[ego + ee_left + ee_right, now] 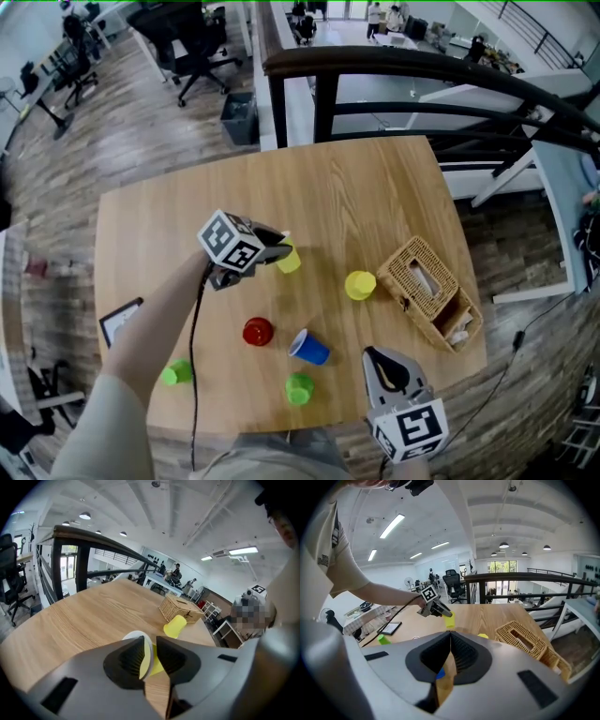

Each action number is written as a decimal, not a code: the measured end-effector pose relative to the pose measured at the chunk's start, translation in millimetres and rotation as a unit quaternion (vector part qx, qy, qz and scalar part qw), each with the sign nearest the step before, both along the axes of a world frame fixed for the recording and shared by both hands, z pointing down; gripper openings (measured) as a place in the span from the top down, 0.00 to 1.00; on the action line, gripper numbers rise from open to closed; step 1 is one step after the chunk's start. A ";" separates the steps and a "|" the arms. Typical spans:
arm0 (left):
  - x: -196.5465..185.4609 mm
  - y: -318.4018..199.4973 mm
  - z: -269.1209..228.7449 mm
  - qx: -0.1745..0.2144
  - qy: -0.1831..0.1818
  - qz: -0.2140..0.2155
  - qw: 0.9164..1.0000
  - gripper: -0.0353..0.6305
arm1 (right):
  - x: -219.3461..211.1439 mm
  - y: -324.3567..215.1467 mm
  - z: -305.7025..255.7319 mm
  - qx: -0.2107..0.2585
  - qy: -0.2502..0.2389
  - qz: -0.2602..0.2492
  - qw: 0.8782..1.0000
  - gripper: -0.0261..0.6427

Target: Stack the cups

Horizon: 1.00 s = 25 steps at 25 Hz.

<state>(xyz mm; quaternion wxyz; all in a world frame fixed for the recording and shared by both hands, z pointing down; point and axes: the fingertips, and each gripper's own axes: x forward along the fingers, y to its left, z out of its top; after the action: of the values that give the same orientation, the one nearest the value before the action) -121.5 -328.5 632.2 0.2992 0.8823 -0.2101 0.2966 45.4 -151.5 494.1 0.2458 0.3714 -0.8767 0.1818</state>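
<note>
Light wooden table (356, 187). On it: wicker basket (431, 292) at right, yellow cup (360, 285) just beside it; red cup (258, 331); blue cup (309, 348) on its side; front green cup (299, 388); left green cup (175, 373); tablet (120, 322) at left edge.

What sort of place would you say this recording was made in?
Most likely an open-plan office: swivel office chairs stand on the wood floor, a dark railing runs behind the wooden table, and long ceiling lights hang overhead.
</note>
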 end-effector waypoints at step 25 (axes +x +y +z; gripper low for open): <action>-22.1 166.5 -311.9 0.293 0.108 -0.171 0.934 0.82 | 27.2 90.7 -128.3 0.100 -0.011 -0.002 0.995 0.92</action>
<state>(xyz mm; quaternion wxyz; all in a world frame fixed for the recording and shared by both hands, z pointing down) -143.6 -162.0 320.4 0.0942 0.9082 -0.4021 0.0688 72.6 -60.8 365.8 0.1984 0.3902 -0.8939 0.0965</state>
